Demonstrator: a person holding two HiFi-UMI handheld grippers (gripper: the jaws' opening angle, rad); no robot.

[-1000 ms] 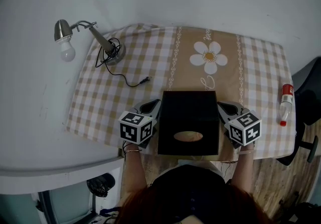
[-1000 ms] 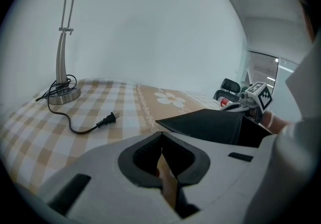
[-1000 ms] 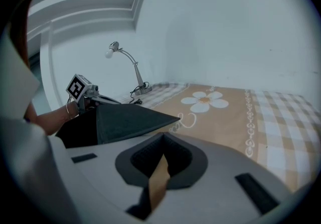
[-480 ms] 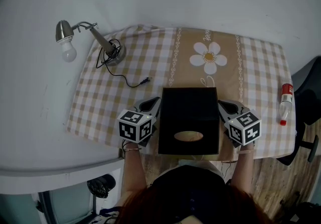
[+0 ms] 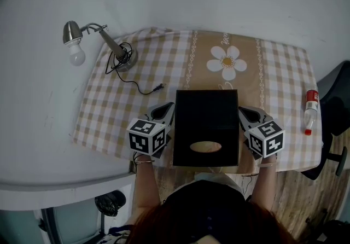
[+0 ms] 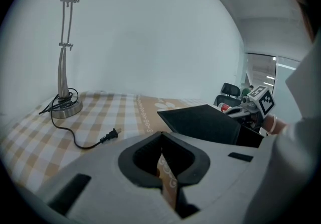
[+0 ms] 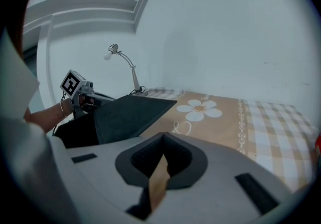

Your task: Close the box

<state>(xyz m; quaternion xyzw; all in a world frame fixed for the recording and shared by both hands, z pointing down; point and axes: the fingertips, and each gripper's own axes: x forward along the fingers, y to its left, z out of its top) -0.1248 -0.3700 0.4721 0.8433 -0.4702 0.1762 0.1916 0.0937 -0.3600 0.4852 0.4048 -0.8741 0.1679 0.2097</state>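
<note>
**Lid still tilting, box not shut yet**

The black box (image 5: 206, 128) is sitting between the two claws, right up against both of them. The left claw (image 5: 163, 111) is standing at its left side and the right claw (image 5: 249, 113) at its right side. Each claw is squeezed together with only a thin slit left, and nothing is sitting in that slit. I think they are nudging the box with their tips, not pinching it.

The lid (image 6: 200, 121) is tilting up, with its far edge in the air just past the claw tips. It looks thin, flat and stiff, like card, and I am guessing it is light. It may twist if only one side gets pushed. The best places to touch it are both side edges, near the far corners.

Next to one second ago, the lid is reaching farther out from the claws and its far edge is sitting higher. Both claws are riding higher too: the left one is now seeing the bulb of the lamp (image 6: 62, 67).
</note>
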